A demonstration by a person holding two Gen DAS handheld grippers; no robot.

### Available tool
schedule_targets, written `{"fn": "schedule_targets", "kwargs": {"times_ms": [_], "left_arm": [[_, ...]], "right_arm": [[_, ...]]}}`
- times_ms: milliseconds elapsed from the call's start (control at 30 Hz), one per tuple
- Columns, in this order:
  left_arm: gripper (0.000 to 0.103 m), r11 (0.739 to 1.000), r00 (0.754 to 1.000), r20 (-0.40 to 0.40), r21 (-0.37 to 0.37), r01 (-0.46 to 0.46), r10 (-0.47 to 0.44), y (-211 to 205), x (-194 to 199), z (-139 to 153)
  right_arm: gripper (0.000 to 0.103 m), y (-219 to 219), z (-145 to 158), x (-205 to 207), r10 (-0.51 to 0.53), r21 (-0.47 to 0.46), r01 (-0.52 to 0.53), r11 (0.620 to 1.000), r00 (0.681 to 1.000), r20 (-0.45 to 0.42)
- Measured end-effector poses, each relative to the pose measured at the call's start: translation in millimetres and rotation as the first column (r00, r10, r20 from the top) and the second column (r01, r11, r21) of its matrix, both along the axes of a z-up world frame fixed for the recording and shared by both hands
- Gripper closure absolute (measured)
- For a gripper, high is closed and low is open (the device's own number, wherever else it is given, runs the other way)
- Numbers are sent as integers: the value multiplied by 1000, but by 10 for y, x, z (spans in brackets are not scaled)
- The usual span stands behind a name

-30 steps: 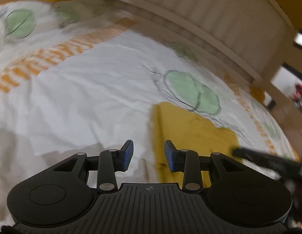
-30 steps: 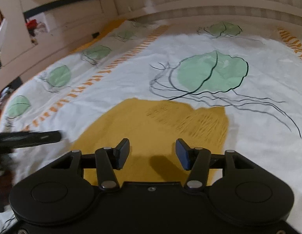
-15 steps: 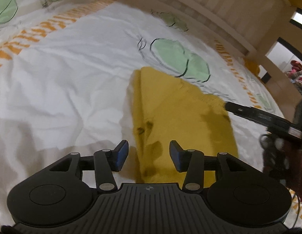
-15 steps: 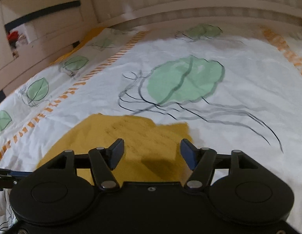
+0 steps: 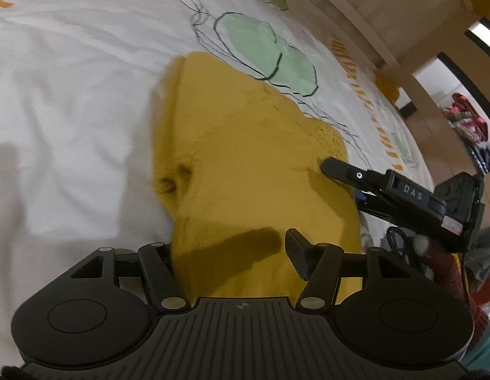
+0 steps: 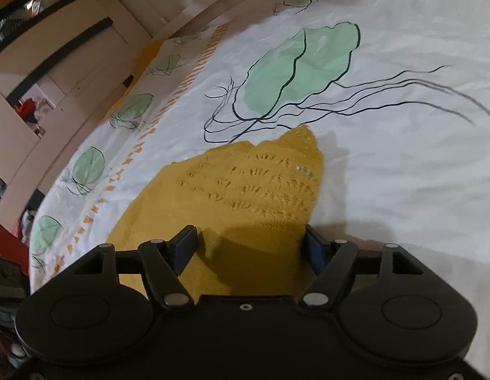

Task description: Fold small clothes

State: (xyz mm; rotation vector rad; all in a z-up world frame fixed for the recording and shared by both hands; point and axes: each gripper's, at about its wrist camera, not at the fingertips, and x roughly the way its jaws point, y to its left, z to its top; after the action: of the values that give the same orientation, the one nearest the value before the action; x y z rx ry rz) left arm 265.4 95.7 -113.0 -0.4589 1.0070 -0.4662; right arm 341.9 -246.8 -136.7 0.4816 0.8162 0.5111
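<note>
Left gripper (image 5: 229, 253): we have just been spreading its jaws; they straddle the garment's near edge, pads not pressing.
Right gripper (image 6: 251, 250): ours too, jaws just widened, unclenched over the knit corner.
Yellow garment (image 5: 245, 164): flat on the bedsheet (image 5: 70, 79), beside a green leaf print (image 6: 302, 69).

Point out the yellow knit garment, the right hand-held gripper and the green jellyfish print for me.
yellow knit garment (image 5: 245, 171), left wrist view, middle of fabric.
right hand-held gripper (image 5: 332, 171), left wrist view, fingertips.
green jellyfish print (image 6: 300, 68), right wrist view, bell.
</note>
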Motion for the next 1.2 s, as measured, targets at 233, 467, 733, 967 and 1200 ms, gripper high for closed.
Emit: {"fn": "schedule_targets", "kwargs": {"times_ms": [233,467,733,967,1200], "left_arm": [[49,998,1000,-26,-70,7,-8,7,75,-50],[88,994,997,-59,-103,40,-46,-4,-63,-72],[88,979,990,-65,-171,114,-127,-311,-377,137],[88,953,971,-92,-232,197,-223,-716,-852,132],[87,953,961,-69,-161,255,-269,-977,-1213,148]], "right_arm": [[27,-33,-71,157,-2,101,5,995,999,-33],[63,-91,-45,68,2,60,1,998,999,-39],[65,-280,310,-291,-31,-16,30,999,997,-75],[65,-795,437,-832,-59,-65,48,997,981,-187],[59,-1075,479,-1250,-101,-103,83,991,978,-185]]}}
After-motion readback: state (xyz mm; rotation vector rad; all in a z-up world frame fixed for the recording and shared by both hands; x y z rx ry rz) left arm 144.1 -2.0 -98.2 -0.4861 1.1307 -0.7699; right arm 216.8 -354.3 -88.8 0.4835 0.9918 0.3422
